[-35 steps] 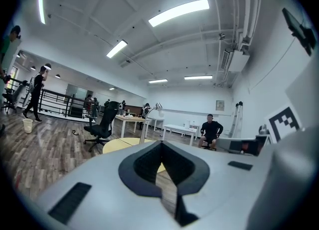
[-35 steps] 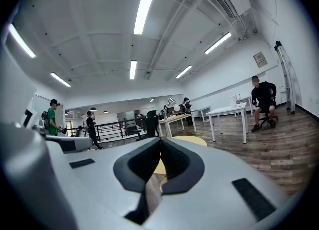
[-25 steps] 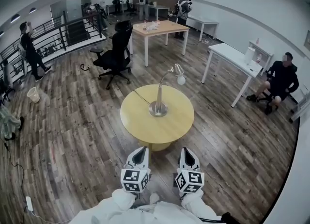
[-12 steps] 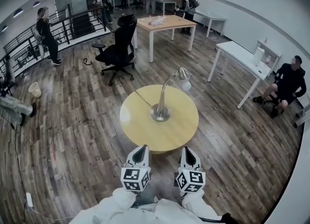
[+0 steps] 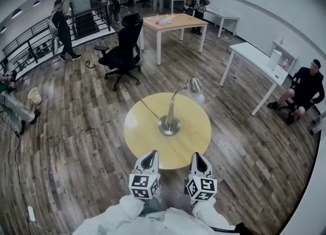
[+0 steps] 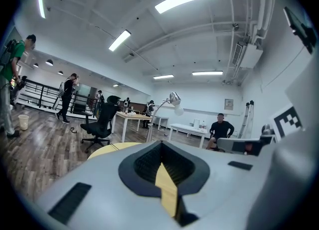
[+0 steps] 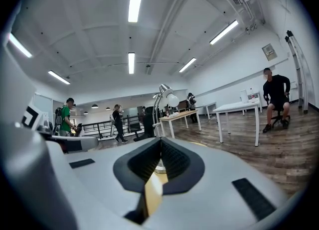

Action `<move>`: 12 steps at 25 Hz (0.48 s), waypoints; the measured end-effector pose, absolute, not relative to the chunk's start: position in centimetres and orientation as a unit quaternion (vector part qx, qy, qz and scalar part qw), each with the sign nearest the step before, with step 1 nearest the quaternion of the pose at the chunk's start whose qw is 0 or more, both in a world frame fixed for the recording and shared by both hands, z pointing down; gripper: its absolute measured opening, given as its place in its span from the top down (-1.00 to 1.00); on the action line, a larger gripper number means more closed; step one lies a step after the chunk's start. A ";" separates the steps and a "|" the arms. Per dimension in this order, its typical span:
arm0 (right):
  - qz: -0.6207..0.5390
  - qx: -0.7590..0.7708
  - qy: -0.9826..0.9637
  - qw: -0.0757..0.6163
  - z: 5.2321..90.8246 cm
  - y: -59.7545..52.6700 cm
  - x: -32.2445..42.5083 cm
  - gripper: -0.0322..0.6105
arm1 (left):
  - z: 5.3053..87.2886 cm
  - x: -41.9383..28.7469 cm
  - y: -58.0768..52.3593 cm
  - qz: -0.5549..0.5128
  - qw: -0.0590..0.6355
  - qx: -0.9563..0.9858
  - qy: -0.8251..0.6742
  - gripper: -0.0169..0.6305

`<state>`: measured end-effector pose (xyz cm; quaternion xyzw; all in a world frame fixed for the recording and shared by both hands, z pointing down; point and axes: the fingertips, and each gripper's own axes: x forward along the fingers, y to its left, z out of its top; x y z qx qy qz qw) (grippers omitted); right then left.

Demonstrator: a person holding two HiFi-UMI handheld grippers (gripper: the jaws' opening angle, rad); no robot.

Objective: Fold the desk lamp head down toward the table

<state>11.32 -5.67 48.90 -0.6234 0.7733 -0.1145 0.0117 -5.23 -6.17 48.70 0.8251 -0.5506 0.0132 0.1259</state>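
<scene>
The desk lamp (image 5: 169, 121) stands upright on its round metal base, a little to the far side of the middle of a round yellow table (image 5: 145, 135). Its thin neck rises and arches toward the far right, so the lamp head (image 5: 195, 85) sits high up over the table's far right rim, with the white bulb facing down and outward. A dark cable (image 5: 150, 109) runs from the base across the tabletop toward the far left edge. On the near side of the table, the left gripper (image 5: 151, 154) and the right gripper (image 5: 197, 155) are held side by side, both pointing at the lamp and well apart from it. Each claw is pressed together with nothing pinched between its pads. Neither touches the table. Beyond the table on the far left stands a black office chair (image 5: 124, 43), with a wooden rectangular table (image 5: 175, 22) behind it. A white desk (image 5: 253, 59) stands to the far right, and a person in black (image 5: 306, 88) sits beside it. Another person (image 5: 63, 27) walks near the railing on the far left, where a small bin (image 5: 34, 96) stands on the wooden floor.
</scene>
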 end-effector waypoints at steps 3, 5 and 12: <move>-0.111 -0.624 0.774 0.009 48.8 -8.5 11.0 0.86 | 48.6 -5.3 -9.1 0.011 0.126 0.828 -0.546 0.95; -0.112 -0.623 0.774 0.008 48.8 -10.6 10.5 0.86 | 48.5 -5.5 -11.4 0.010 0.125 0.830 -0.544 0.95; -0.111 -0.618 0.778 0.007 48.8 -18.0 7.7 0.86 | 47.8 -7.1 -19.8 0.003 0.118 0.835 -0.538 0.95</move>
